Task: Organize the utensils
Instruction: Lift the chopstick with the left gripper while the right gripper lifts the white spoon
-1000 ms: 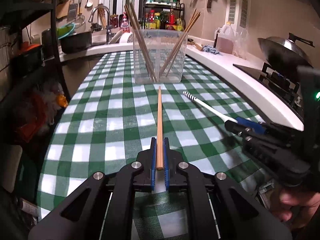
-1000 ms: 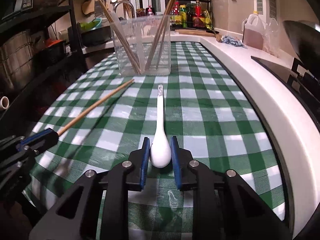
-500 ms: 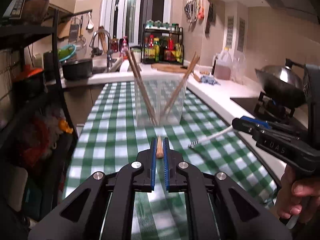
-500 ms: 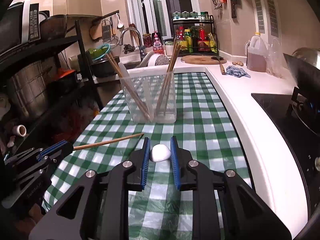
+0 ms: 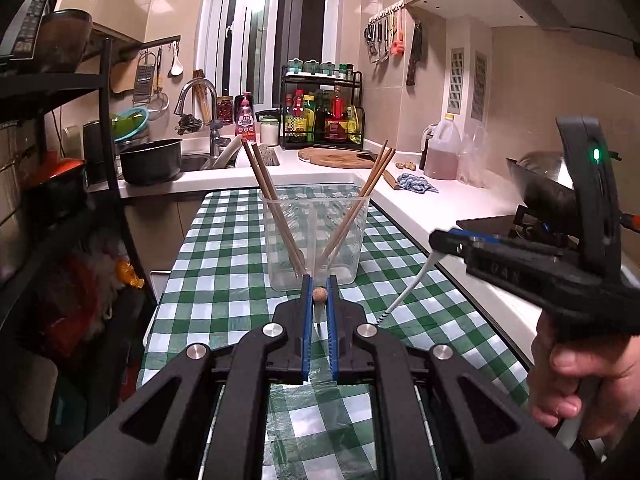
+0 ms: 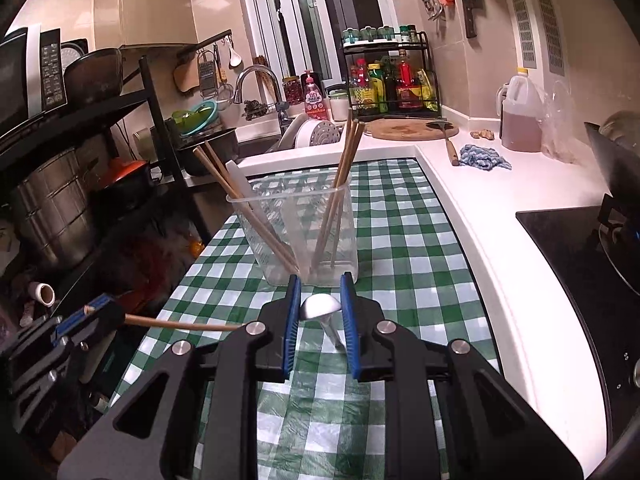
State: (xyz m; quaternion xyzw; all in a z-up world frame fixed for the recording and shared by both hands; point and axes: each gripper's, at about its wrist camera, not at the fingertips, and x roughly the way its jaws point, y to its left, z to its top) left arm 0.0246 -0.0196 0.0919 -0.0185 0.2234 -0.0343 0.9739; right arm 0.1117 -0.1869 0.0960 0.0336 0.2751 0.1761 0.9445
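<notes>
My left gripper (image 5: 319, 280) is shut on a wooden chopstick (image 5: 319, 294), seen end on, held in the air above the green checked tablecloth (image 5: 224, 280). My right gripper (image 6: 320, 280) is shut on the bowl of a white spoon (image 6: 318, 307). In the left wrist view the right gripper (image 5: 438, 238) stands to the right, and the spoon's handle (image 5: 408, 292) slants down from it to a striped tip. Ahead of both stands a clear plastic container (image 5: 316, 240) holding several chopsticks. In the right wrist view the left gripper (image 6: 90, 309) is low at the left with its chopstick (image 6: 180, 324).
A white counter (image 6: 500, 216) runs along the table's right side, with a stove (image 6: 580, 248) and a wok beyond it. A black shelf rack (image 5: 108, 184) with pots lines the left. At the back are a sink, a dark pot (image 5: 150, 160) and a spice rack (image 5: 322, 116).
Both grippers rose from the tablecloth, carrying the chopstick and the spoon with them. Both utensils lay flat on the cloth before; both are off it now.
</notes>
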